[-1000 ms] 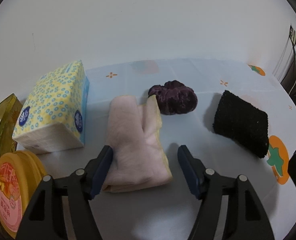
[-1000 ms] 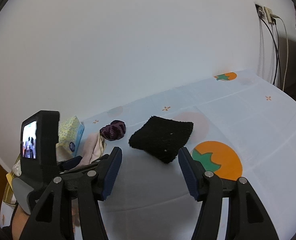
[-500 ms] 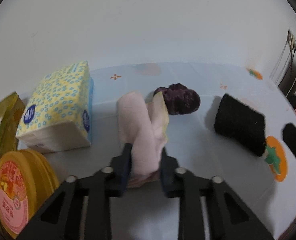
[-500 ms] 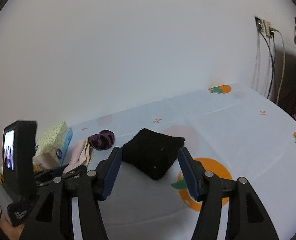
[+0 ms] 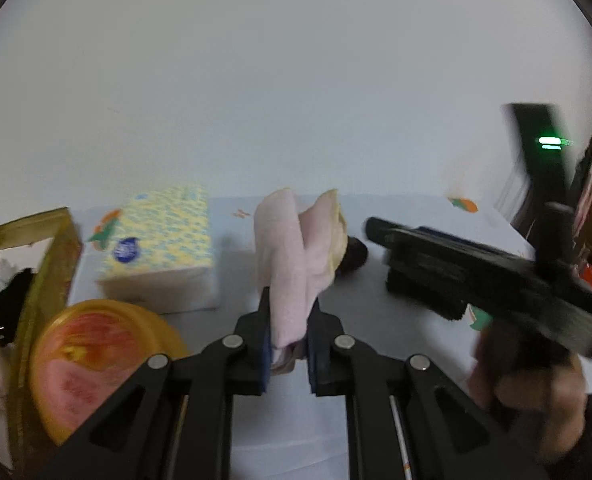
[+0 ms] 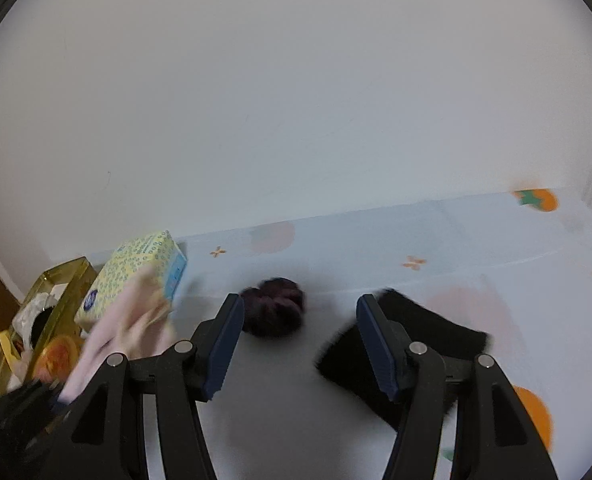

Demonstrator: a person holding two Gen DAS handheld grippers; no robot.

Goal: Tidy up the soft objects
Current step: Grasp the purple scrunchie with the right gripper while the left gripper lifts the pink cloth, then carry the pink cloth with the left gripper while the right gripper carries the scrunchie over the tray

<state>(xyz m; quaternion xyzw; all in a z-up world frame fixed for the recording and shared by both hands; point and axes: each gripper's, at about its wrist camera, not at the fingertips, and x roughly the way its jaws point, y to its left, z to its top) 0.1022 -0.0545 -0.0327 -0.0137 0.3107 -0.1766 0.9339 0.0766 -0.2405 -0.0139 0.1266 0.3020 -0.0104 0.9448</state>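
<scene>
Left wrist view shows the left claw (image 5: 288, 334) clamped on the near end of the folded pink cloth (image 5: 292, 256), which rides lifted off the counter (image 5: 396, 208) near its left edge, beside the tissue pack (image 5: 164, 252). The gold basket (image 5: 52, 256) at that edge looks like its destination. Keep the pinch firm and carry high enough to clear the orange lid (image 5: 92, 364). The right claw (image 6: 300, 344) gapes empty above the purple scrunchie (image 6: 274, 306) and black cloth (image 6: 428, 344).
</scene>
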